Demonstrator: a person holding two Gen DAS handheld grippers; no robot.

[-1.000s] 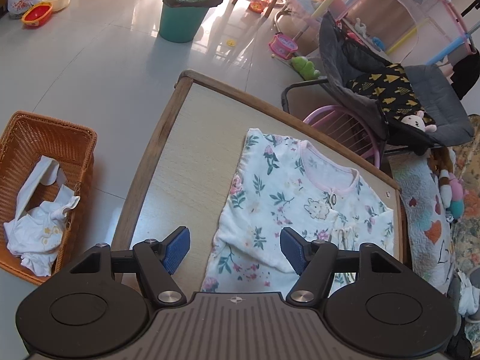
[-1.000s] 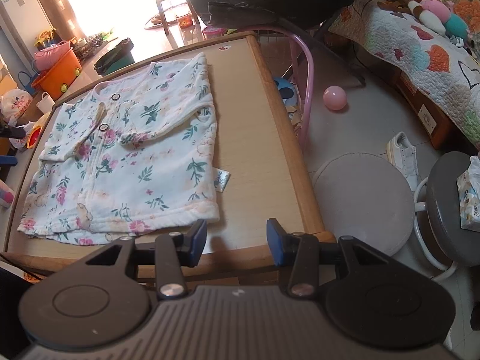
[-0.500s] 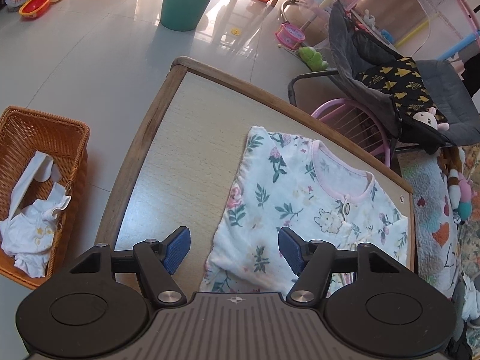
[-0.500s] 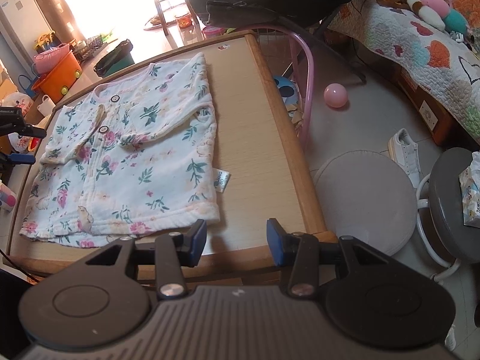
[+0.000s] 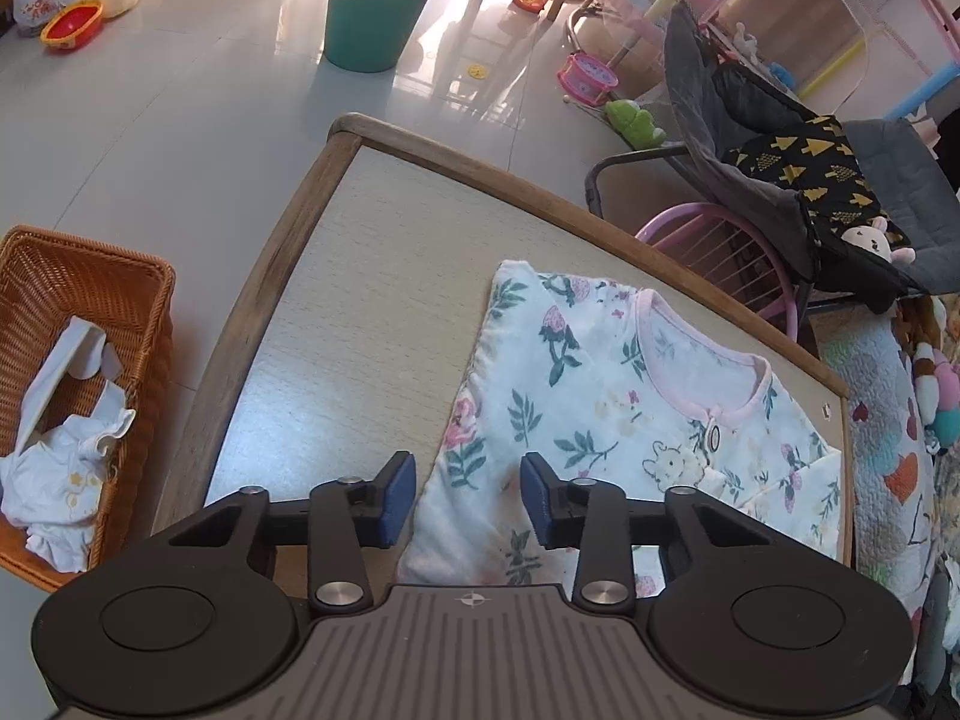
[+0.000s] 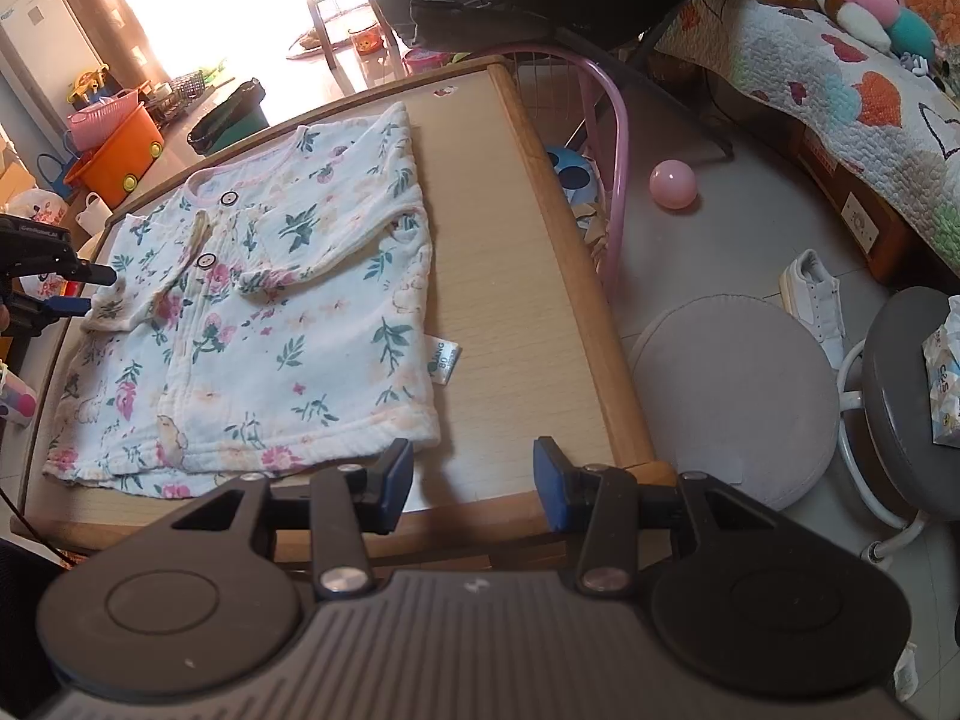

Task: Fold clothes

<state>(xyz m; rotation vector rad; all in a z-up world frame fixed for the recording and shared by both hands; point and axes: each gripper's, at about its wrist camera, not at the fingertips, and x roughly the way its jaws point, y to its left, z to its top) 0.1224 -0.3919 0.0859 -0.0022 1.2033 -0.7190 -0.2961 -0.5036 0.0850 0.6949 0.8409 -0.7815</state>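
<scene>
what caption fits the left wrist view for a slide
Left gripper closing over the edge of a floral baby top lying on the table.

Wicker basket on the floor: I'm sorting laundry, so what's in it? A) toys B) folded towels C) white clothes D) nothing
C: the left wrist view shows crumpled white clothes lying loose in the wicker basket on the floor beside the table.

Soft quilted cloth top (image 6: 270, 324) lies on a matt table (image 5: 372, 312) edged in wood.
</scene>
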